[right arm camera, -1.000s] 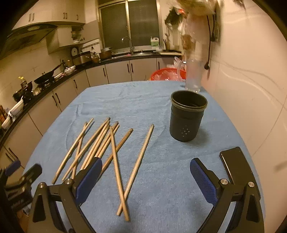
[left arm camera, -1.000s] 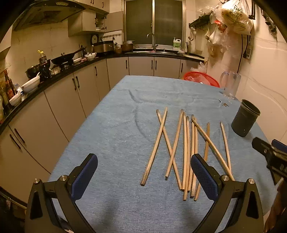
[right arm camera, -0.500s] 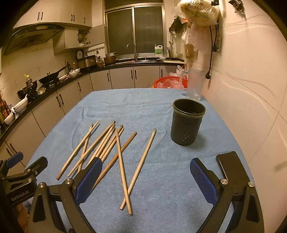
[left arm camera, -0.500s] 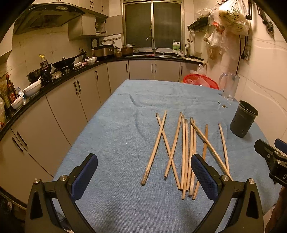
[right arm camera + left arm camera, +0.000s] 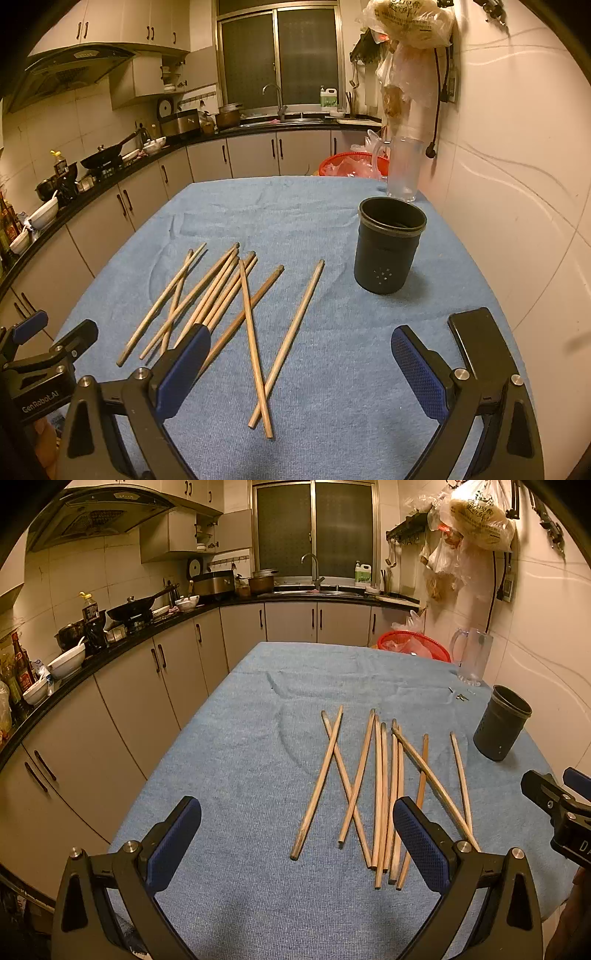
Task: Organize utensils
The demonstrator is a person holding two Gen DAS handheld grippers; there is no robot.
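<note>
Wooden chopsticks (image 5: 384, 794) lie scattered and crossing on the blue cloth (image 5: 240, 746) over the tabletop's middle, toward its right side. A black cup (image 5: 388, 245) stands upright near the right edge, apart from the sticks, with bare cloth between. A phone (image 5: 480, 343) lies at the near right corner. The left gripper (image 5: 295, 843) and right gripper (image 5: 299, 373) hover level above the near edge, jaws spread wide, holding nothing.

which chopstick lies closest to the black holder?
The lone chopstick at the pile's right edge, nearest the black utensil holder; only its lower end crosses another stick.
</note>
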